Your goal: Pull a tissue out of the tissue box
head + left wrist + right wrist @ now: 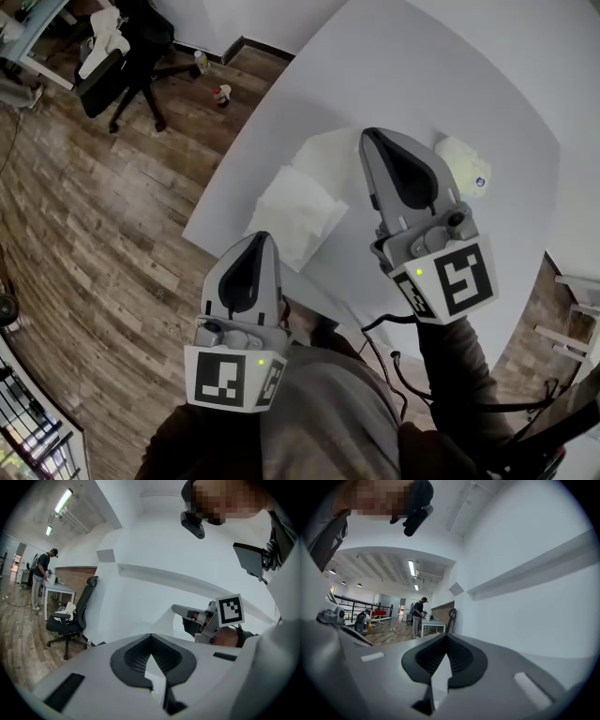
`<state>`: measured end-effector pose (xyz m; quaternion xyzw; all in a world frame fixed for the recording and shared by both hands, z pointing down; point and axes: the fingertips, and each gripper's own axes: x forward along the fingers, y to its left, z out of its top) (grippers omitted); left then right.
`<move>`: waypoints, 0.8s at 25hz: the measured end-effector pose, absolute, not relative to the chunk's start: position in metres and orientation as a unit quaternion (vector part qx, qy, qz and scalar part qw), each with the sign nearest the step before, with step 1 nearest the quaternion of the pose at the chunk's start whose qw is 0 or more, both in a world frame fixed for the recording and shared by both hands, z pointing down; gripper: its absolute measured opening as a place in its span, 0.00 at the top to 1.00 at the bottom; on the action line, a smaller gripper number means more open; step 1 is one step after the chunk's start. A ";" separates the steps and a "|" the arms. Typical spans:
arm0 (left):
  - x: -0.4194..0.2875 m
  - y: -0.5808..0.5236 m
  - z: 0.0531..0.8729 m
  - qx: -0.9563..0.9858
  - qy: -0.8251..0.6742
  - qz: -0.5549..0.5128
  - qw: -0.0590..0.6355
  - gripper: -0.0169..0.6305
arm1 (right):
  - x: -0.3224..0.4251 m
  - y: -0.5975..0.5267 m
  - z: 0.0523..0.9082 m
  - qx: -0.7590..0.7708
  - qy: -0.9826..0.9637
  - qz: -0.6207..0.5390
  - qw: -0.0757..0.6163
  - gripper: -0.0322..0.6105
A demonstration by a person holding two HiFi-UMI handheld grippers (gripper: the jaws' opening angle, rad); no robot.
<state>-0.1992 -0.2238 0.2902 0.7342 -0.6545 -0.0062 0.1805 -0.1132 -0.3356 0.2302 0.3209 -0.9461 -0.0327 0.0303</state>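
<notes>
The left gripper (258, 240) and right gripper (373, 137) are hanging, jaws pressed together, near 1 tissue (295, 214) lying on the table (450, 84).

The table (394, 66) is smooth, matt white. The floor (84, 206) is brown wood planking, grained, with a faint sheen. The tissue (295, 214) is soft white paper, lightly creased. The left gripper (260, 236) and right gripper (370, 134) have smooth, matt grey plastic shells, and their inner pads (133, 656) are black and finely ribbed. The person's top (328, 412) is matt grey cloth.
</notes>
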 end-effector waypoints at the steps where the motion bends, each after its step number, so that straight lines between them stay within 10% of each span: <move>1: -0.206 -0.223 0.291 0.734 -0.655 -0.006 0.181 0.97 | -0.116 -0.330 0.232 0.323 -0.945 -0.036 0.027 0.95; 20: -0.227 -0.211 0.308 0.775 -0.606 0.031 0.174 0.97 | -0.195 -0.193 0.444 0.245 -0.951 0.104 0.154 0.86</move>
